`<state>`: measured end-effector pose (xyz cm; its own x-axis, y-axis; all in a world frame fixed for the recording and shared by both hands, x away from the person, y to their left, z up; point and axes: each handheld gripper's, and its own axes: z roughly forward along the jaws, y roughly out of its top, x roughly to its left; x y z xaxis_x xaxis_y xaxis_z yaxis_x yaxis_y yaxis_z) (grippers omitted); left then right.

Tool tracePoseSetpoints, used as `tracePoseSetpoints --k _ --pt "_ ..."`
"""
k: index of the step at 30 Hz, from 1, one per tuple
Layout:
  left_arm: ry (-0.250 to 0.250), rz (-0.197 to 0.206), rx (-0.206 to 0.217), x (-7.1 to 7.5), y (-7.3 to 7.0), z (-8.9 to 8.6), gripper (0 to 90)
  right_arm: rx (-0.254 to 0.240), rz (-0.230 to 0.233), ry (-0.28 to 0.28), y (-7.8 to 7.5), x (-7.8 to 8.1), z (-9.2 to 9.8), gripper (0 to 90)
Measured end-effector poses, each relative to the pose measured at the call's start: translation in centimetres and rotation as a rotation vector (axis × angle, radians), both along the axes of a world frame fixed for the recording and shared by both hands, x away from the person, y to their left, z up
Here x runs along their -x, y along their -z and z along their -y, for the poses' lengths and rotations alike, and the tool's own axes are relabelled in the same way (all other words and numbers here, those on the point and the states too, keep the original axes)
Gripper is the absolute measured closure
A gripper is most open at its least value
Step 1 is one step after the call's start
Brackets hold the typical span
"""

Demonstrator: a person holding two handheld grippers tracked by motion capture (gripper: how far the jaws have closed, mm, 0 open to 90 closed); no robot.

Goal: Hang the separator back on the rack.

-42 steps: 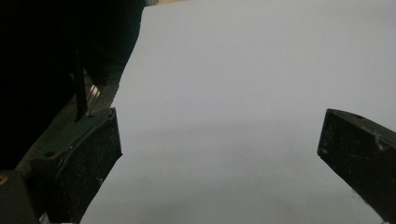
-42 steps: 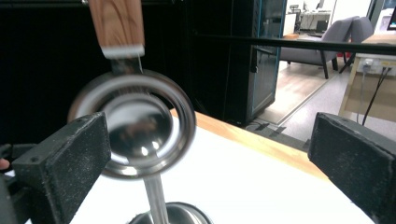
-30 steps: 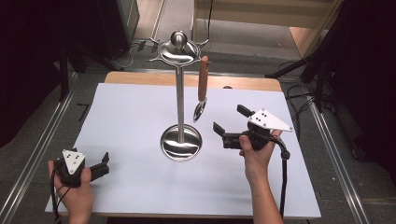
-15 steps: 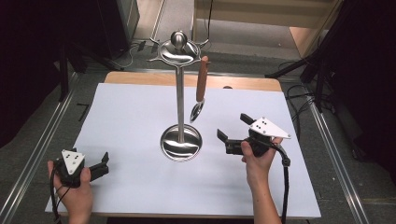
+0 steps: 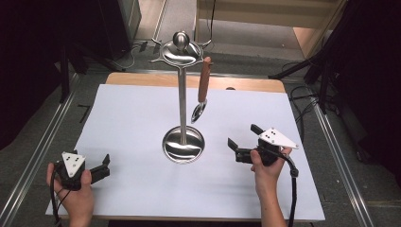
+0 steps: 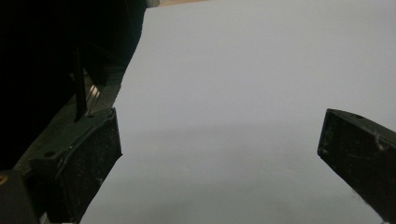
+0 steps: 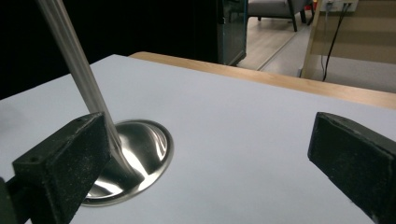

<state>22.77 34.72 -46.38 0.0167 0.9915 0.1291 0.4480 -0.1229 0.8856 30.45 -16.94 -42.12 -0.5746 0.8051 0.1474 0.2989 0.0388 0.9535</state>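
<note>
Currently, left gripper sits well left of the utensil stand, near the table's front edge; jaws spread wide, nothing between them. At centre, the stand is upright on its round base. A wooden-handled spoon hangs from the top ring, just right of the pole, bowl down and clear of the base. Right gripper hovers right of the base, jaws wide apart, empty. Risk, as judged: a careless approach could knock the pole and swing the spoon off its hook.
</note>
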Motion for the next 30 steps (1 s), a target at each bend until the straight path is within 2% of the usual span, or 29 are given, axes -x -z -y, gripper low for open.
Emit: tracePoseSetpoints --k 10,30 --pt "0.002 0.000 0.000 0.0 0.0 0.0 0.2 0.003 -0.041 0.044 1.8 0.2 1.6 0.0" --pt "0.004 0.005 -0.001 0.0 0.0 0.0 0.2 0.003 -0.085 0.120 4.4 1.1 4.7 0.0"
